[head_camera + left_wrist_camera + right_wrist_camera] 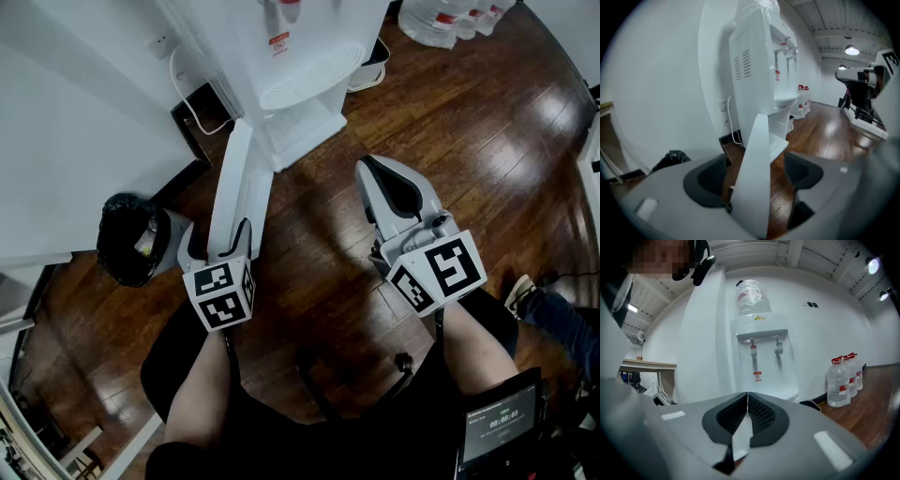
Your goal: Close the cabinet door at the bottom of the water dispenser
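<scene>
Down near the wooden floor, the cabinet door at the bottom of the white water dispenser stands open. It is swung out from the cabinet towards the person, so its thin free edge faces them. The left gripper points downward at that edge with its jaws spread wide. The left gripper view shows the door edge standing upright between the two dark pads, with floor visible in the gap on either side, so neither pad presses on it. The right gripper is held off to the right of the door, apart from it and aimed at the front of the dispenser. Its jaws are closed together with nothing between them. A black rubbish bag sits by the wall to the left of the door. Several water bottles stand on the floor to the right of the dispenser.
</scene>
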